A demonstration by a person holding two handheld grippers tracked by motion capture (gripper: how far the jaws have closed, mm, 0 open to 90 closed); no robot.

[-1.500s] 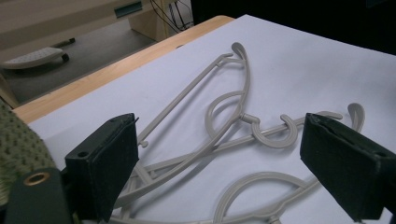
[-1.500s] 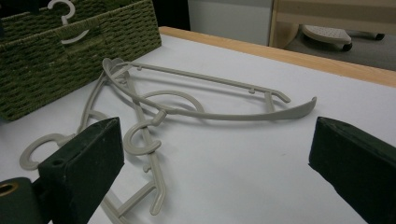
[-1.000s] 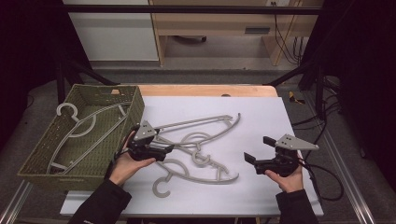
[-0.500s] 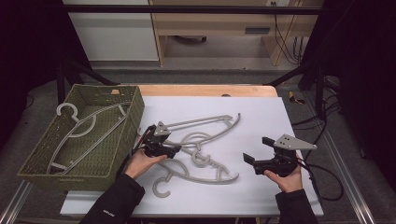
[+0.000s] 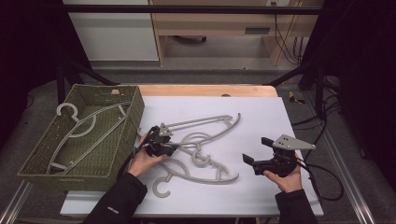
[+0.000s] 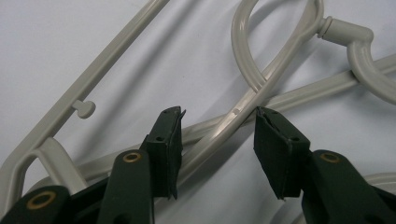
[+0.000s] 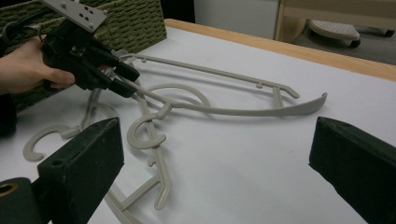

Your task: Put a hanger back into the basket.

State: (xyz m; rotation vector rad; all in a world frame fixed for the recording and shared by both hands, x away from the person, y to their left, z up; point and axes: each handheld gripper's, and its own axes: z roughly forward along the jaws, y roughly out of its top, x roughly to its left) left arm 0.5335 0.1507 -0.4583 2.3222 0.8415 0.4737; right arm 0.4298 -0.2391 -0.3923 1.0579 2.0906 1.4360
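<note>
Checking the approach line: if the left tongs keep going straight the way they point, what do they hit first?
Likely the grey hanger arm lying between the left tongs, where two hangers cross. The jaws have just been closing and stand on either side of it, pads not yet pressing. The white table sheet lies right beneath.

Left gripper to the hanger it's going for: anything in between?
Nothing visible. The left gripper sits with its jaws, which have just been closing, on either side of the upper hanger; a gap shows at the right pad. That bar crosses over the second hanger, so lifting may drag it.
</note>
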